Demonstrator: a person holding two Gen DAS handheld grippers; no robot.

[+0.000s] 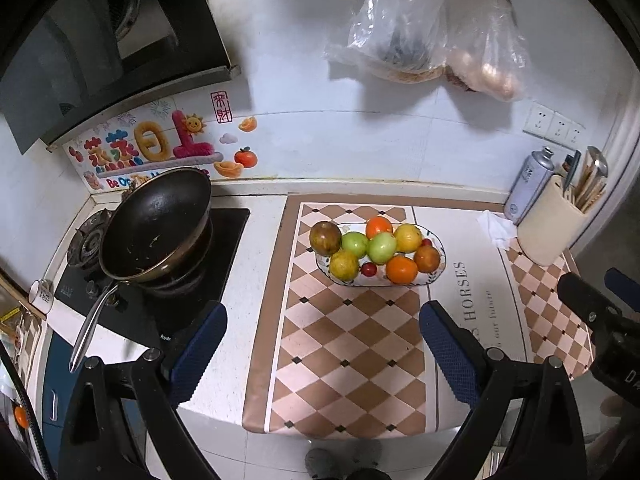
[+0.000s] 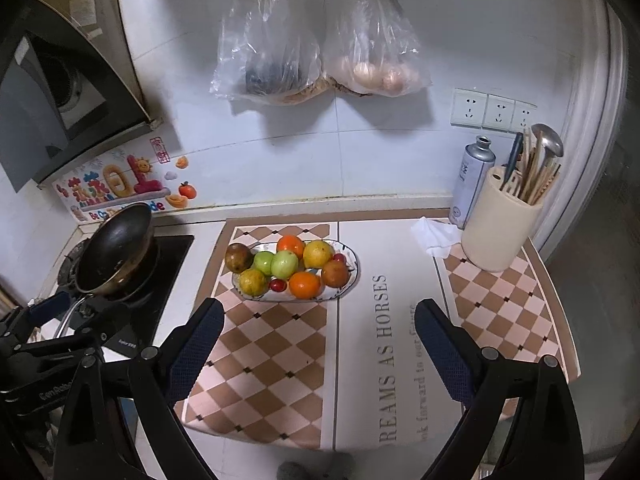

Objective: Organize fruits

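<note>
Kitchen counter under white tile, checked mat (image 1: pixel 344 344) laid across it. Landmark: oval plate (image 1: pixel 439 240) on the mat's far part. All fruit in view heaped on that plate: two oranges (image 1: pixel 401 269), two green fruits (image 1: pixel 382 247), yellow ones, brownish ones, small red ones between; none seen loose on the mat. Wok (image 1: pixel 156 224) on the hob left of plate; utensil crock (image 1: pixel 550 228) and crumpled tissue (image 1: pixel 494 227) right of plate. Left gripper (image 1: pixel 322 354) and right gripper (image 2: pixel 318 350) both spread wide, nothing between fingers, both held back at the counter's near edge. Plate's long axis runs left-right, crosswise to both tools; plate dead ahead of left gripper, ahead and left of right one. Left judged nearer in line. Heaped plate fits either fruit gathered or fruit awaiting sorting.
</note>
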